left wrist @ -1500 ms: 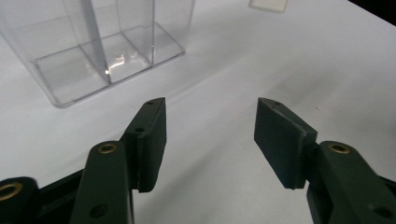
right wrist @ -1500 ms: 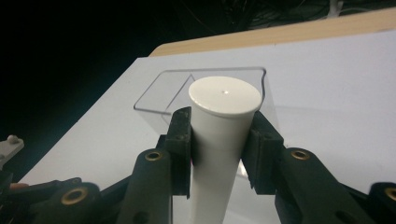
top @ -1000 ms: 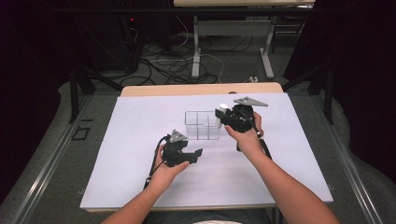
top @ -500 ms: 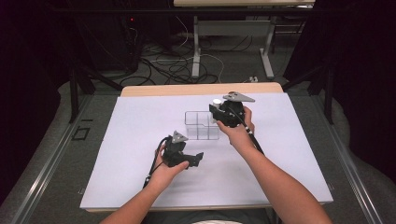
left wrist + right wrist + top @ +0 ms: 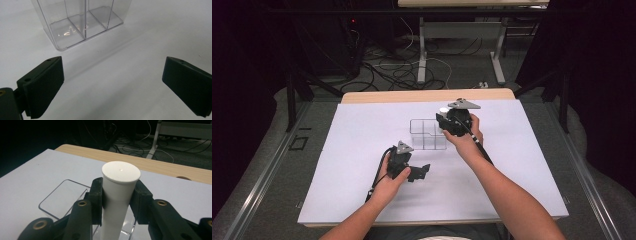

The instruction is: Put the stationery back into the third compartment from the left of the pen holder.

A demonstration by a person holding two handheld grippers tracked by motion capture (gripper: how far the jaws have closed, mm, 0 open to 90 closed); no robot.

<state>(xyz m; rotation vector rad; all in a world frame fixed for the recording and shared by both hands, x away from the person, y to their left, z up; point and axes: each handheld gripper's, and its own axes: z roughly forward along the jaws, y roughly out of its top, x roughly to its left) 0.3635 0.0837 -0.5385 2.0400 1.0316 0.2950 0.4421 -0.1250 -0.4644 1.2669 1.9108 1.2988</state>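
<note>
A clear plastic box (image 5: 428, 134) with several compartments stands in the middle of the white table; in the left gripper view the box (image 5: 82, 25) is just ahead. My right gripper (image 5: 446, 123) is shut on an upright white cylinder (image 5: 121, 171), held over the right end of the box (image 5: 62, 195). The cylinder's top (image 5: 443, 110) shows as a pale spot in the high view. My left gripper (image 5: 419, 172) rests low on the table in front of the box. Its jaws (image 5: 112, 85) have just been opening and stand wide apart with nothing between them.
A white sheet (image 5: 362, 150) covers the table, with a wooden edge (image 5: 427, 95) along the far side. Beyond the table are cables on the floor (image 5: 412, 65) and the legs of another table (image 5: 422, 50). Dark surroundings lie left and right.
My right gripper has shifted a little left with the white cylinder, coming over the box's right end. The left gripper's jaws have spread wider; that hand has stayed put.
</note>
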